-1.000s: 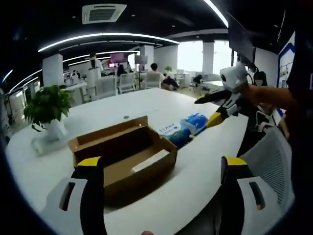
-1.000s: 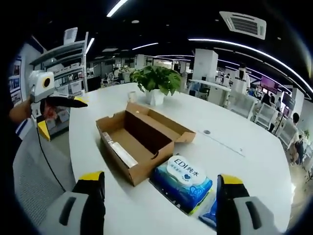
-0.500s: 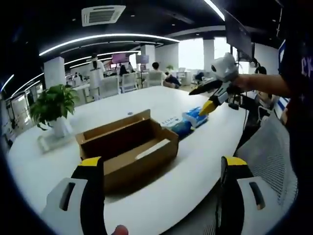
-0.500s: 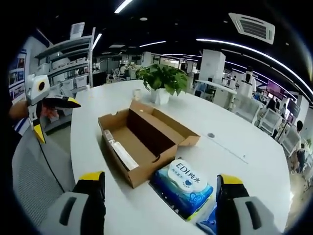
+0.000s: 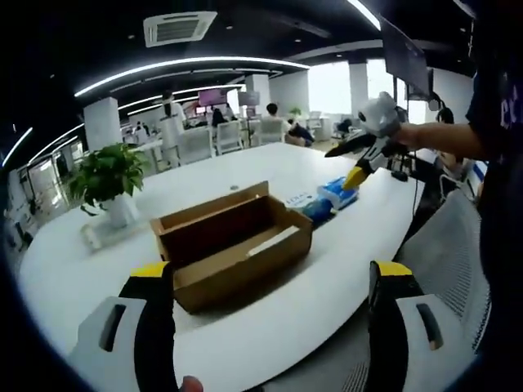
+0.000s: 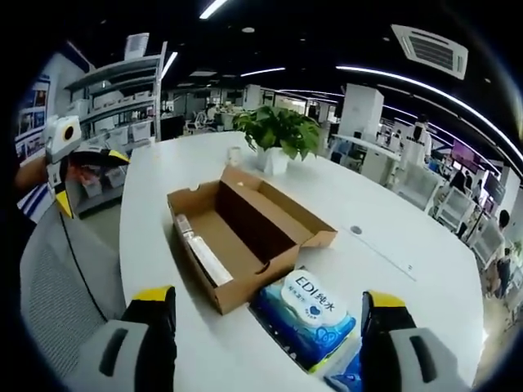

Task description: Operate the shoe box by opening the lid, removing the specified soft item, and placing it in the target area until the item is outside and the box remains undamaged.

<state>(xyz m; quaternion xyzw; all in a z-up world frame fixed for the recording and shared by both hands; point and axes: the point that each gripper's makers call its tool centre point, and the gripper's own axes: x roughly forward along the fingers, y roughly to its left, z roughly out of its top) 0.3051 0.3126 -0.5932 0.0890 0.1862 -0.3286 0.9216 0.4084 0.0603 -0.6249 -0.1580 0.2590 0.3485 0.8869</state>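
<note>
Open-plan office space with ceiling light strips surrounds a large white table, and both grippers hang above its near edge. Seen in the left gripper view, the left gripper has its yellow-tipped jaws spread wide apart with nothing between them; just beyond them sits the cardboard shoe box, lid folded back, a pale strip lying along its inner wall. Past the box's far end lies a blue packet of wipes, touching or just beside the box corner, and above that packet the right gripper comes in from the right, held by a hand, its jaws also parted. A potted plant stands on the table to the left, well apart from the box. Seen in the right gripper view, the right gripper shows its jaws wide apart and holding nothing; the packet of wipes lies between them on the table, outside the box, with the open shoe box just behind it and the plant farther back. At the left of that view the left gripper is held up beside a grey mesh chair
</note>
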